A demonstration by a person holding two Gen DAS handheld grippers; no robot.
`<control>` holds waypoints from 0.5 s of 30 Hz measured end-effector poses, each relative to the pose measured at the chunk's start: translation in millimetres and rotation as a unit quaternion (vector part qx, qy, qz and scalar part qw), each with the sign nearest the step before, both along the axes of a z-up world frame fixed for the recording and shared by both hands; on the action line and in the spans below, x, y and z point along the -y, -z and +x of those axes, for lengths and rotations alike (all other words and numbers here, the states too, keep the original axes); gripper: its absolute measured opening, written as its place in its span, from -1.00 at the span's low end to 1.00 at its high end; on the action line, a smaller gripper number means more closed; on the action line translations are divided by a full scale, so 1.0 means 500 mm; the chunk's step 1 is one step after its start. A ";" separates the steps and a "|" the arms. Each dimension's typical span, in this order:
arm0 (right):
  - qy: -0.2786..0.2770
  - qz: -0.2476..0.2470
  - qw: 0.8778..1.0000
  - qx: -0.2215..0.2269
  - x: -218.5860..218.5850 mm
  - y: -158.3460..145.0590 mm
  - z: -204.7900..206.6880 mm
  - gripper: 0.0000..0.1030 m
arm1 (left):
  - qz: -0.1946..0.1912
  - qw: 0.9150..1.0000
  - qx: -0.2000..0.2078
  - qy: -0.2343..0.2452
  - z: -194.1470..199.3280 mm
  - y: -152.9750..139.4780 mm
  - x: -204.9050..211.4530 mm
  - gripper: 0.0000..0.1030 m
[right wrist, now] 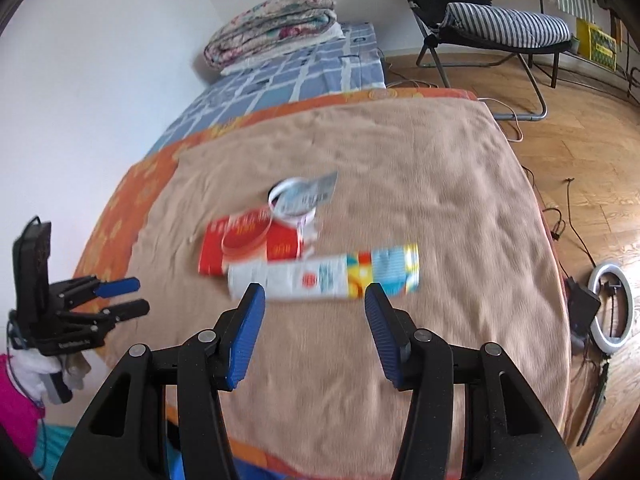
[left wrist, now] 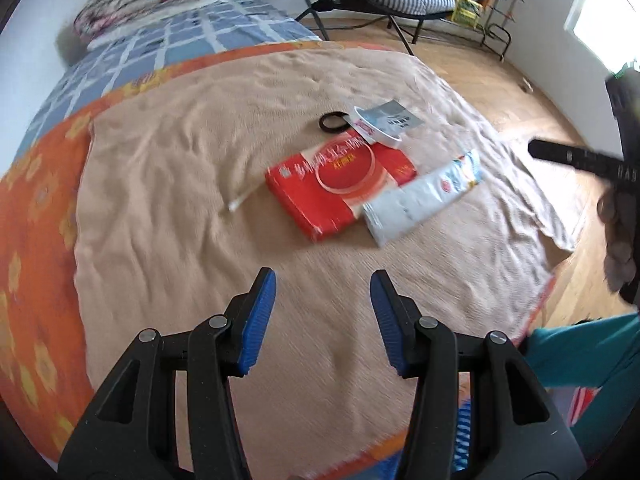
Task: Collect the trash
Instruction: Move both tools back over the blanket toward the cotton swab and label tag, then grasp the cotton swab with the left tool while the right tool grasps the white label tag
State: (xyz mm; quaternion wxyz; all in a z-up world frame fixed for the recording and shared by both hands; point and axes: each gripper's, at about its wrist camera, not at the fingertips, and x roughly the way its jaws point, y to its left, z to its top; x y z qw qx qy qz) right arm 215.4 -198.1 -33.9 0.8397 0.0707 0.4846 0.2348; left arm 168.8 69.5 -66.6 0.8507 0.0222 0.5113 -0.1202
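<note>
Hovering over the bed, both grippers look to be at the approach stage of collecting the trash, with nothing picked up yet. The litter lies in a loose cluster on the tan blanket (right wrist: 400, 160): a red packet (left wrist: 340, 188) with a clear ring resting on it, a white and colourful wrapper (right wrist: 324, 278) overlapping the packet's near edge, a white cup-like piece with a grey paper (left wrist: 394, 118) behind, and a small black ring (left wrist: 333, 122) just beside that. The right gripper (right wrist: 314, 296) has its jaws wide apart and empty, the wrapper lying just beyond its tips, so that is probably the first target. The left gripper (left wrist: 323, 284) is likewise spread and holds nothing, well short of the packet. The next move likely calls for lowering the blue pads (right wrist: 252, 332) to straddle the thin wrapper's edge (flat on soft cloth, so awkward to pinch).
</note>
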 end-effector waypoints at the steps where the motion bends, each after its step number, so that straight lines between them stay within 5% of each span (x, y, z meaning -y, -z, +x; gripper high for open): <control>1: 0.003 0.003 1.000 -0.002 -0.003 0.005 0.017 -0.01 | 0.006 1.000 0.001 0.005 0.011 0.004 -0.001 -0.02; 7: 0.010 0.017 1.000 -0.018 -0.020 0.038 0.089 -0.01 | 0.065 0.997 -0.012 0.028 0.096 0.051 -0.019 -0.04; 9: 0.007 0.020 1.000 -0.023 -0.031 0.050 0.110 -0.01 | 0.070 0.997 -0.024 0.030 0.122 0.069 -0.029 -0.32; 15: 0.003 0.035 0.999 -0.031 -0.059 0.077 0.163 -0.01 | 0.093 0.994 -0.033 0.050 0.173 0.106 -0.037 -0.35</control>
